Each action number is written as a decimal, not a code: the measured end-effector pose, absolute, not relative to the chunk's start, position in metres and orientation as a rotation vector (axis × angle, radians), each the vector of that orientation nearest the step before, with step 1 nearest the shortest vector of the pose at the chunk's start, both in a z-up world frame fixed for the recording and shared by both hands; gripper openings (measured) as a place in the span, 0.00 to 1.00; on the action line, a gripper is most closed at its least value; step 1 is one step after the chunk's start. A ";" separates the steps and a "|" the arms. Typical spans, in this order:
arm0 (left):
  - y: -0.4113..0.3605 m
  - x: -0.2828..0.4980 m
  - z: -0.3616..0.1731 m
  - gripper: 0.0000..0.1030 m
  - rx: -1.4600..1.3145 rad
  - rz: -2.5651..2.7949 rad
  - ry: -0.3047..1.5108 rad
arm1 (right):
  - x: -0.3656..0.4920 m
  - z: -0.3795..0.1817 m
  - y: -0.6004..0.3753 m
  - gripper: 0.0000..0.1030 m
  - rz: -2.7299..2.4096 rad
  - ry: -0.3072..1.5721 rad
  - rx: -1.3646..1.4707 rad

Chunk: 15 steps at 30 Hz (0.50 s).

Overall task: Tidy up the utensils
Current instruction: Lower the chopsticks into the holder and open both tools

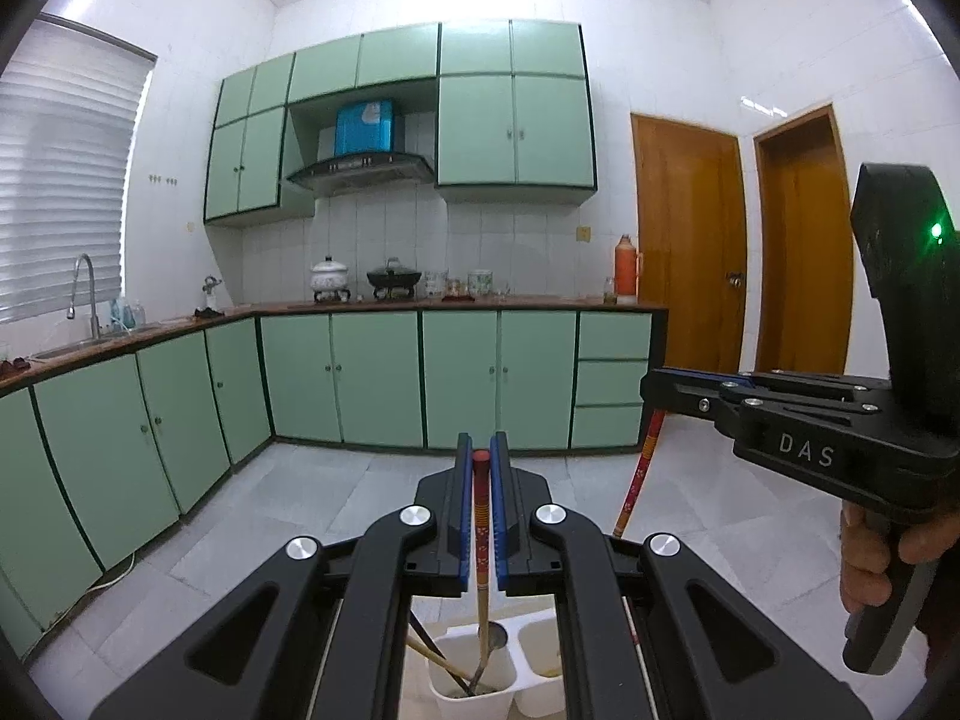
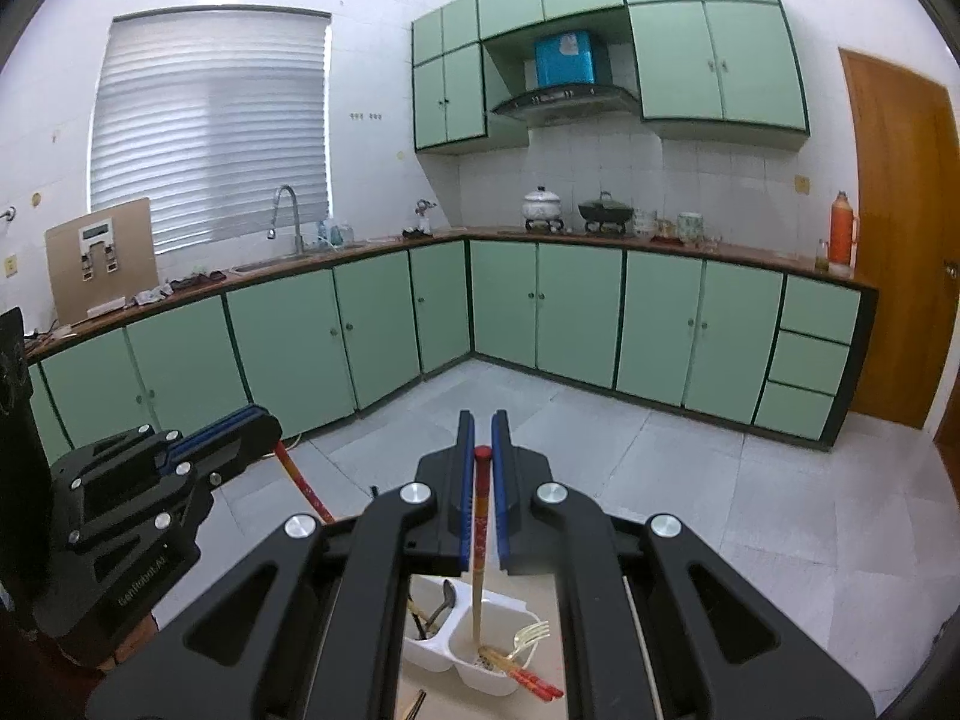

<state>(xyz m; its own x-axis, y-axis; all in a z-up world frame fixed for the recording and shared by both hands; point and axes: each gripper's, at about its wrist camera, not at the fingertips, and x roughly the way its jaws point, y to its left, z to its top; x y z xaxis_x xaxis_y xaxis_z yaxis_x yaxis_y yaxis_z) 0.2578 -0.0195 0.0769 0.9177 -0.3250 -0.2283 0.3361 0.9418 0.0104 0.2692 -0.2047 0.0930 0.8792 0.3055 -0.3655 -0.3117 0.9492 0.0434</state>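
Chopsticks with red patterned tops are what we hold, one in each gripper. Our left gripper (image 1: 481,516) has its blue jaws nearly closed on one chopstick (image 1: 480,546), which stands upright; its lower end goes down into the left compartment of the white utensil holder (image 1: 474,693) below. In that compartment we count also two or three dark handles leaning to the left, but we cannot tell exactly what they are.

Our right gripper (image 2: 482,510) is closed in the same way on a second chopstick (image 2: 479,540), also upright, and its tip is in the right compartment of the holder (image 2: 480,681). In this compartment we see one gold fork (image 2: 528,636) leaning on the right rim and a red pair of chopsticks (image 2: 531,681) lying over the near edge. The left compartment shows one dark spoon (image 2: 447,594).

The holder has two compartments side by side, with one wall between them. Both grippers are just beside each other above it, so there is little room between them. Far behind, the tiled floor (image 2: 600,438) is open up to the green cabinets (image 2: 576,312).
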 end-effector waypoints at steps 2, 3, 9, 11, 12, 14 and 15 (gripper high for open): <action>-0.021 0.269 0.065 0.05 0.053 -0.337 0.251 | 0.278 0.080 -0.205 0.05 0.317 0.397 -0.008; -0.022 0.275 0.058 0.05 0.056 -0.334 0.266 | 0.283 0.072 -0.205 0.05 0.317 0.413 -0.001; -0.023 0.301 0.021 0.06 0.074 -0.322 0.364 | 0.295 0.030 -0.200 0.05 0.324 0.502 0.004; -0.023 0.305 0.012 0.06 0.076 -0.319 0.389 | 0.295 0.019 -0.198 0.05 0.328 0.527 0.011; -0.024 0.307 0.008 0.06 0.075 -0.325 0.408 | 0.295 0.015 -0.197 0.06 0.330 0.538 0.013; -0.023 0.307 0.002 0.07 0.074 -0.323 0.429 | 0.293 0.007 -0.196 0.09 0.325 0.560 0.014; -0.021 0.306 0.000 0.10 0.075 -0.325 0.435 | 0.289 0.005 -0.196 0.11 0.323 0.565 0.012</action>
<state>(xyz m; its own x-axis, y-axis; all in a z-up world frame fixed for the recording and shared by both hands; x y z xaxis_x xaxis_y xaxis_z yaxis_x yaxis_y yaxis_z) 0.3060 -0.0212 0.0000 0.8561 -0.2928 -0.4258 0.3248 0.9458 0.0026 0.2893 -0.1965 0.0047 0.7955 0.3039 -0.5243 -0.2972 0.9496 0.0995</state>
